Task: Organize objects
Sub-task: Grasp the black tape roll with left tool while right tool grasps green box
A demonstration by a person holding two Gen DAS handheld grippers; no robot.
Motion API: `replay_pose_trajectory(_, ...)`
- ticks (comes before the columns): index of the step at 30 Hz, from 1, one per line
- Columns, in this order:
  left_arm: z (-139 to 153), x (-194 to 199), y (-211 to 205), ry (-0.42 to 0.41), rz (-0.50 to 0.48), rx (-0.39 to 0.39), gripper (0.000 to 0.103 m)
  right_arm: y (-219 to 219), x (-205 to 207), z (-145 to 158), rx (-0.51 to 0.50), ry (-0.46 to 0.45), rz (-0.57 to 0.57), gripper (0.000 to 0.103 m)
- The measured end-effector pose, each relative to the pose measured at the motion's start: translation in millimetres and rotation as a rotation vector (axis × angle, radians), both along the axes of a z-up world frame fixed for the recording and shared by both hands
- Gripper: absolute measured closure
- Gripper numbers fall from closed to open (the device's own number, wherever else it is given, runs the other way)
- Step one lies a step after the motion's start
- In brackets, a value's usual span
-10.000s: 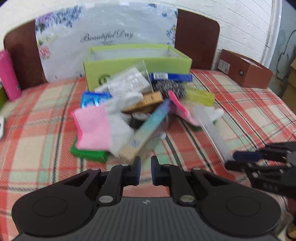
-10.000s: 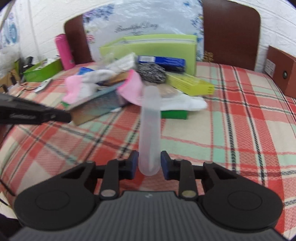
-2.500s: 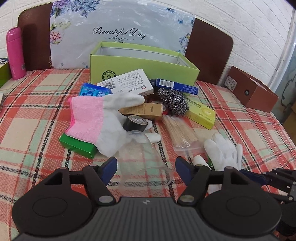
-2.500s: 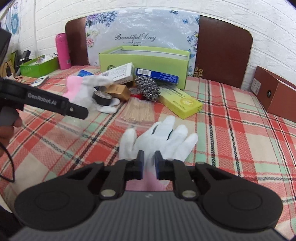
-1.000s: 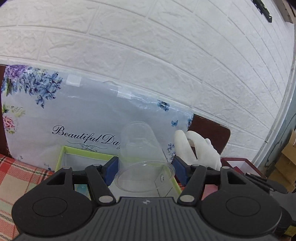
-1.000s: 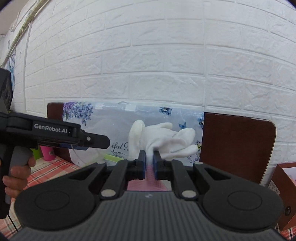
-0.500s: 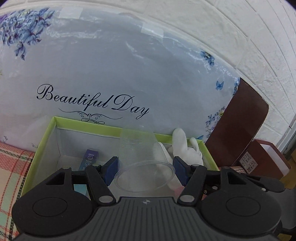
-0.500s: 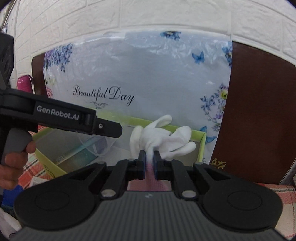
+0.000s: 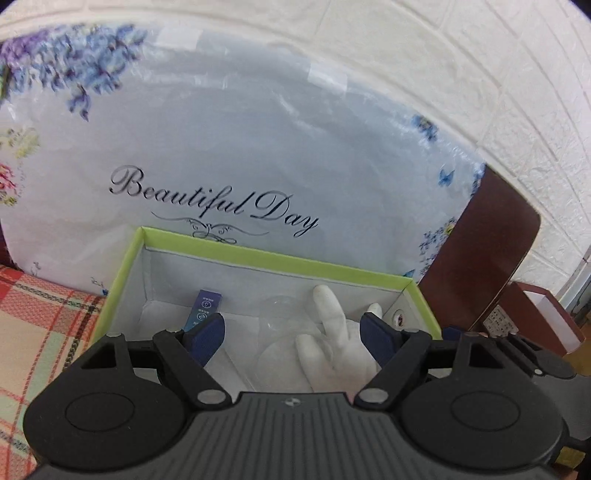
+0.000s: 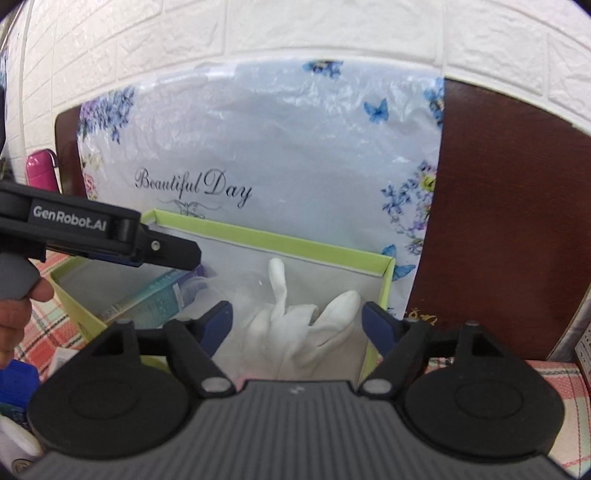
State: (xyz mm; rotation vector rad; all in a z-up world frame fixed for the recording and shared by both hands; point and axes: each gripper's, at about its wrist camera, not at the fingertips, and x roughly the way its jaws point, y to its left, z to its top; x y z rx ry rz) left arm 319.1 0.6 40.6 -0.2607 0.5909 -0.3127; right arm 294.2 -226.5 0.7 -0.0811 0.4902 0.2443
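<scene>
Both grippers hover side by side over an open green box, each with its two blue-padded fingers spread wide and nothing between them. In the left wrist view, the left gripper (image 9: 293,334) sits nearest the camera, and just past it a clear plastic cup (image 9: 282,332) lies on its side inside the box (image 9: 258,256), with a white glove (image 9: 332,339) resting against its right side, fingers pointing up toward the back wall. A small dark blue carton (image 9: 204,308) leans in the box's back left area. In the right wrist view, the right gripper (image 10: 297,323) is also held apart, directly above the same glove (image 10: 295,328), which lies crumpled in the right end of the box (image 10: 291,245). The cup (image 10: 247,291) is faintly visible to the glove's left, and a teal carton (image 10: 155,299) lies further left in the box. The left gripper (image 10: 159,249) reaches in from the left above the box, held by a hand (image 10: 14,314). Behind the box stands a floral sheet (image 10: 258,147) printed "Beautiful Day", propped against dark brown chair backs (image 10: 506,229) and a white brick wall (image 10: 295,33). The box rests on a red plaid tablecloth (image 9: 40,317).
</scene>
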Motion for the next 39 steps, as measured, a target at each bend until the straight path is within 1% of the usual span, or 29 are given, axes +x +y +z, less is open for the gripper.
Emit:
replay_pose_trajectory(1, 5, -7, 2, -0.012, 0.000, -0.004, 0.020, -1, -7, 5, 0.006, -0.019, -0.005, 0.014)
replay_pose_trajectory(2, 10, -15, 3, -0.022, 0.002, -0.011, 0.020, -2, -15, 10, 0.013, -0.036, -0.008, 0.013)
replay_pose_trajectory(4, 20, -34, 6, -0.030, 0.011, -0.015, 0.020, -4, -33, 20, 0.026, -0.066, -0.012, 0.007)
replay_pose_trajectory(8, 32, -74, 10, -0.021, 0.024, 0.012, 0.019, -10, -76, 37, 0.052, -0.118, -0.018, 0.003)
replay_pose_trajectory(12, 31, -116, 12, -0.033, 0.034, 0.050, 0.019, -17, -124, 45, 0.099, -0.150, -0.043, 0.000)
replay_pose_trajectory(14, 23, -133, 14, -0.018, 0.031, 0.046, 0.019, -18, -149, 44, 0.104, -0.151, -0.047, 0.000)
replay_pose_trajectory(18, 1, -160, 23, 0.039, 0.018, -0.002, 0.019, -17, -191, 30, 0.094, -0.127, -0.060, 0.000)
replay_pose_trajectory(20, -12, -172, 26, 0.069, 0.016, -0.003, 0.019, -16, -207, 17, 0.091, -0.086, -0.062, 0.000)
replay_pose_trajectory(22, -23, -180, 28, 0.104, 0.020, 0.012, 0.019, -15, -219, 1, 0.087, -0.048, -0.077, 0.000)
replay_pose_trajectory(27, -43, -203, 36, 0.144, 0.021, 0.009, 0.019, -7, -237, -40, 0.076, 0.076, -0.068, 0.000)
replay_pose_trajectory(30, -48, -213, 34, 0.159, 0.010, 0.011, 0.019, -1, -243, -59, 0.040, 0.117, -0.072, 0.002)
replay_pose_trajectory(32, -50, -216, 29, 0.162, -0.004, 0.000, 0.019, 2, -243, -66, 0.044, 0.146, -0.066, 0.009)
replay_pose_trajectory(33, -50, -217, 25, 0.162, -0.012, -0.006, 0.019, 2, -242, -68, 0.048, 0.157, -0.061, 0.015)
replay_pose_trajectory(34, -50, -217, 20, 0.161, -0.020, -0.009, 0.019, 3, -242, -69, 0.048, 0.169, -0.059, 0.022)
replay_pose_trajectory(37, -50, -213, 3, 0.142, -0.048, -0.007, 0.019, 5, -247, -67, 0.023, 0.160, -0.063, 0.032)
replay_pose_trajectory(39, -52, -206, -6, 0.132, -0.023, 0.005, 0.019, 7, -252, -65, 0.003, 0.156, -0.058, 0.034)
